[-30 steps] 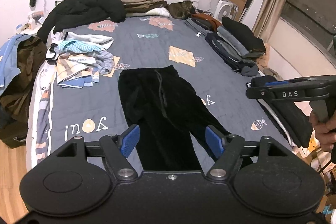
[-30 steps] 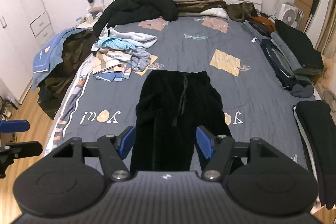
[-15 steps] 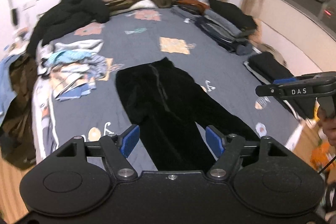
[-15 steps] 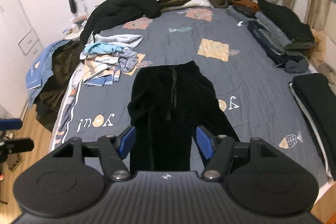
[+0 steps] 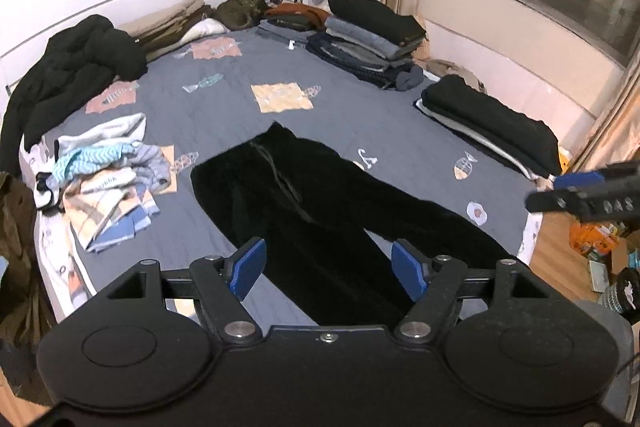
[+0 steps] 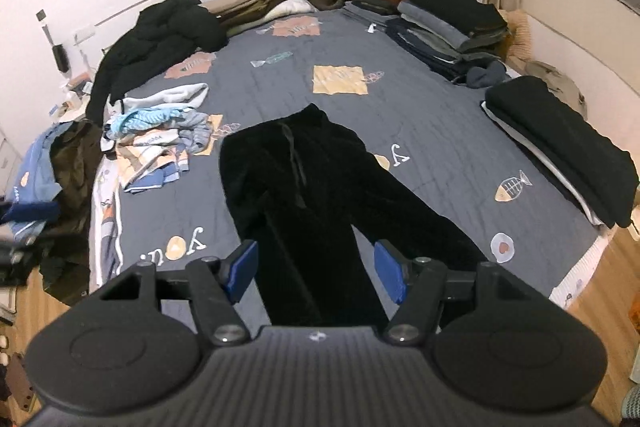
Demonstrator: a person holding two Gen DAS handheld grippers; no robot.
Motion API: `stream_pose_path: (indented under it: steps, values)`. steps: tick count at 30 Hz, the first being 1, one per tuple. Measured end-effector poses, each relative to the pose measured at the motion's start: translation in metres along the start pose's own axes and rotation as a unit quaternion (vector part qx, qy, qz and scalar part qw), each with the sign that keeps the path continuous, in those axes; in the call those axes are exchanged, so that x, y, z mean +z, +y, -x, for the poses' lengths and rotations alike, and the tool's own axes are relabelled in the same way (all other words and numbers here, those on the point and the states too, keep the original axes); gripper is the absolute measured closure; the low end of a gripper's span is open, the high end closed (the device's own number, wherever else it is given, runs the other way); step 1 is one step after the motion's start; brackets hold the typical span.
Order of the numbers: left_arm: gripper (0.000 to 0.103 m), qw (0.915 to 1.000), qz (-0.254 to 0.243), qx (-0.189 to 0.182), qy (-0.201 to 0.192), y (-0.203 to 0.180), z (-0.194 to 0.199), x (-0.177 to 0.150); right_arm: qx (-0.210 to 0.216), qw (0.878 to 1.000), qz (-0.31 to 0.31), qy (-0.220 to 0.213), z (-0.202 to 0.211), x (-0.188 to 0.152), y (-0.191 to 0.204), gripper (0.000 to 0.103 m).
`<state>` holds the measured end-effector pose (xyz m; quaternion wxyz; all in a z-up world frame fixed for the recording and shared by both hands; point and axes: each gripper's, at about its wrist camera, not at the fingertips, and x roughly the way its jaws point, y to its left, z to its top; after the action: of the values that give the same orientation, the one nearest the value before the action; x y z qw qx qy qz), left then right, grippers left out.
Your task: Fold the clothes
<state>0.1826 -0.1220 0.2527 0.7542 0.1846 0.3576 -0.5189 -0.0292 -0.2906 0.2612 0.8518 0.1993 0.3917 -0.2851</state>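
Now both grippers hover w/ jaws apart, nothing between: left gripper [image 5: 328, 267]; right gripper [image 6: 316, 271]; black trousers [image 6: 304, 195] lie flat mid-bed [image 6: 420, 115], waistband toward headboard, legs spread.

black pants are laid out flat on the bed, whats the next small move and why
Probably lower both grippers to the leg cuffs at the near edge. The black pants lie spread flat on the bed, legs apart, still unfolded, and the left gripper and right gripper hover over them with jaws open and empty.
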Motion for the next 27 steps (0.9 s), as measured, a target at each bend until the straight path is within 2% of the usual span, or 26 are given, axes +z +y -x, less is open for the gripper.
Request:
stream_pose_path:
  steps: [2, 7, 13, 20, 27]
  values:
    - [0.034, 1.0, 0.004, 0.009, -0.001, 0.007, -0.004, 0.008, -0.002, 1.0, 0.004, 0.001, -0.004, 0.004, 0.0, 0.04]
    - [0.036, 0.999, 0.0, 0.042, 0.012, 0.011, -0.012, 0.033, 0.033, 0.999, -0.004, 0.0, -0.022, 0.016, -0.008, 0.04]
    - [0.036, 0.9982, -0.026, 0.051, 0.02, 0.014, -0.012, 0.063, 0.071, 0.997, -0.025, -0.009, -0.035, 0.028, -0.021, 0.04]
    - [0.036, 0.9974, -0.04, 0.059, 0.015, 0.024, -0.005, 0.079, 0.053, 0.997, -0.056, -0.002, -0.047, 0.031, -0.036, 0.04]
    - [0.036, 0.9979, -0.033, 0.056, 0.005, 0.07, -0.019, 0.1, 0.033, 0.997, -0.063, -0.003, -0.063, 0.044, -0.029, 0.04]
